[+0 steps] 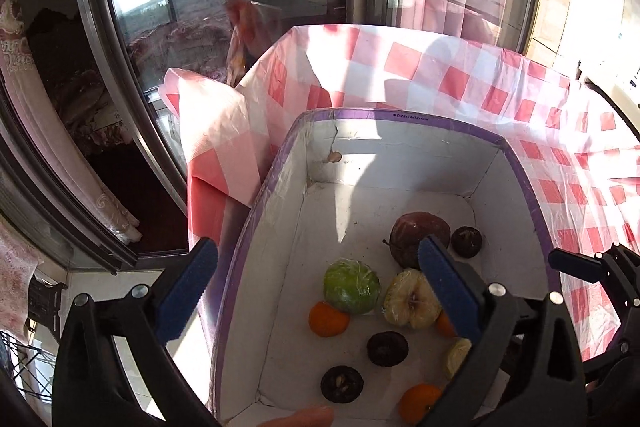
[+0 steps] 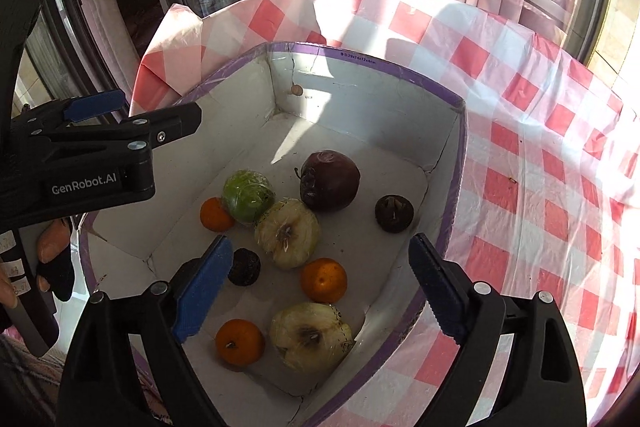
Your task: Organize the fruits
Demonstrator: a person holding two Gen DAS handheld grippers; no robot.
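Note:
A white box with a purple rim (image 2: 400, 69) stands on the checked tablecloth and holds the fruit. In the right wrist view I see a dark red apple (image 2: 330, 181), a green wrapped fruit (image 2: 248, 195), two wrapped apple halves (image 2: 287, 233) (image 2: 311, 337), three oranges (image 2: 323, 279) and dark round fruits (image 2: 394, 213). My right gripper (image 2: 316, 291) is open and empty above the box's near end. My left gripper (image 1: 316, 287) is open and empty over the box's left wall; the same box (image 1: 400, 115) and fruit show below it.
The red-and-white checked tablecloth (image 2: 540, 163) covers the table to the right and behind the box. A dark-framed window (image 1: 120, 75) runs along the left and back. The left gripper's body (image 2: 100, 147) shows at the left of the right wrist view.

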